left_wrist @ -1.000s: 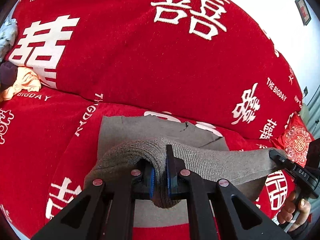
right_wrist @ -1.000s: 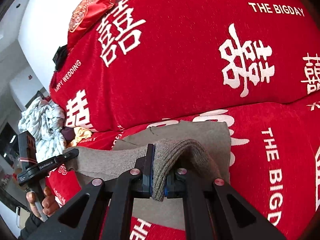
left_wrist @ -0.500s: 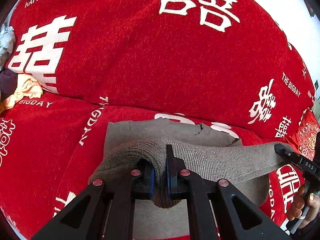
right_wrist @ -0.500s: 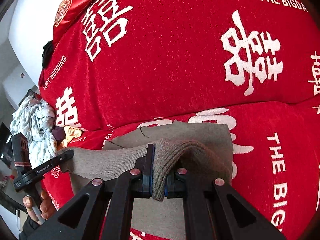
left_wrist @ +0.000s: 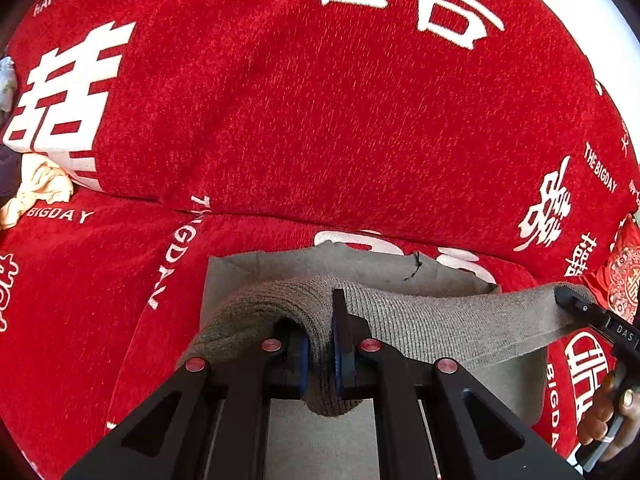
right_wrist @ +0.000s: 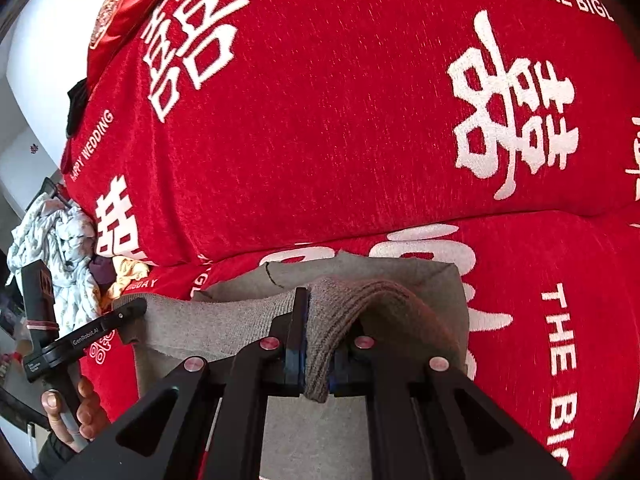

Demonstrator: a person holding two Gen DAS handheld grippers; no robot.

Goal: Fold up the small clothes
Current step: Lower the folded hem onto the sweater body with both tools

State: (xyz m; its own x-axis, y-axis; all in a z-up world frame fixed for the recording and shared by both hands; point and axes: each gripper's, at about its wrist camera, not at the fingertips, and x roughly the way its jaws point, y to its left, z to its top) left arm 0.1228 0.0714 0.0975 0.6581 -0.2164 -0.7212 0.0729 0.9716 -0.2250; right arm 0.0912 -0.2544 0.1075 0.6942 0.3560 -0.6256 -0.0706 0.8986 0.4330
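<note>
Left wrist view: your left gripper [left_wrist: 324,354] has its jaws pinching a bunched edge of the grey garment [left_wrist: 432,320], which is lifted over the red sofa cover [left_wrist: 320,120]. Right wrist view: your right gripper [right_wrist: 316,354] pinches the same garment's other end [right_wrist: 224,320]; the strip hangs taut between both.

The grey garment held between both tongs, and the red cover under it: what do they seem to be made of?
The grey ribbed garment looks like a soft matte knit, perhaps wool or cotton: fine ribs show along its stretched edge. The red sofa cover with white lettering looks like plush chenille or velvet: a short pile glints in the light.
</note>
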